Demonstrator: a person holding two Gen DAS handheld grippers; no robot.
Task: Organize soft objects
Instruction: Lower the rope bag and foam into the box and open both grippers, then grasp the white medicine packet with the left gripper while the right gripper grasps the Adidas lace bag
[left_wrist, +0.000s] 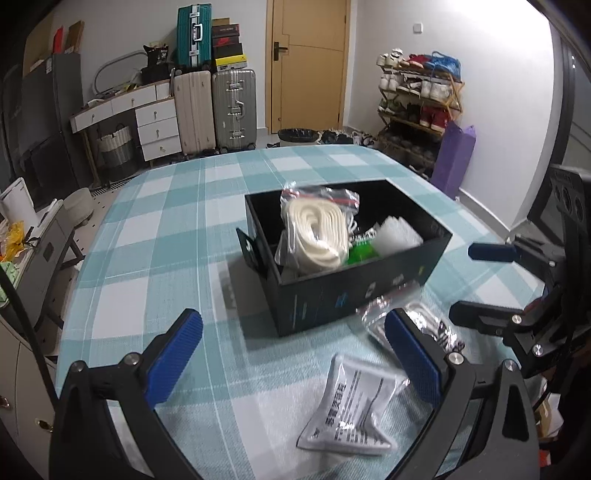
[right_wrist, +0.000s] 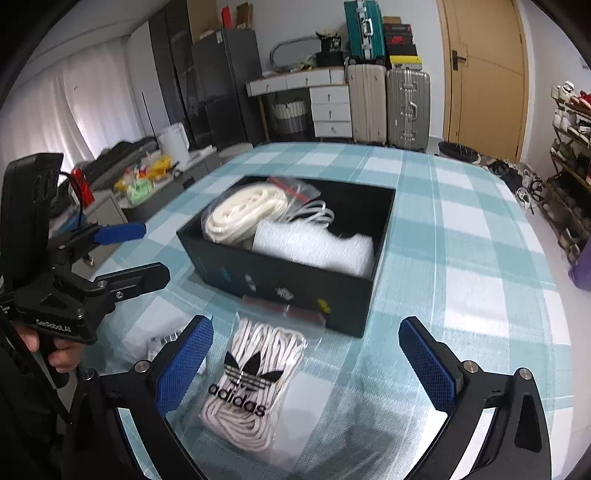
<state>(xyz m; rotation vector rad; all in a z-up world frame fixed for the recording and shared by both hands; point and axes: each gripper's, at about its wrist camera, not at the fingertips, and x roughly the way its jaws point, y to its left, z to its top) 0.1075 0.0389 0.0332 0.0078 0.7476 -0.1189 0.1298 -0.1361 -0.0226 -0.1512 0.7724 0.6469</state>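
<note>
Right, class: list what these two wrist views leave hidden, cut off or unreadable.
- Left wrist view: the print on the white packet is too small and blurred to read.
- Left wrist view: the left claw finger covers part of the laces bag.
- Right wrist view: the white foam in the black box is blurred, and the box wall hides whatever lies under it.

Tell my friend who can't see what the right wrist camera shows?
The open right gripper hovers over an Adidas bag of white laces on a checked tablecloth. Behind it sits a black box holding soft white things.
</note>
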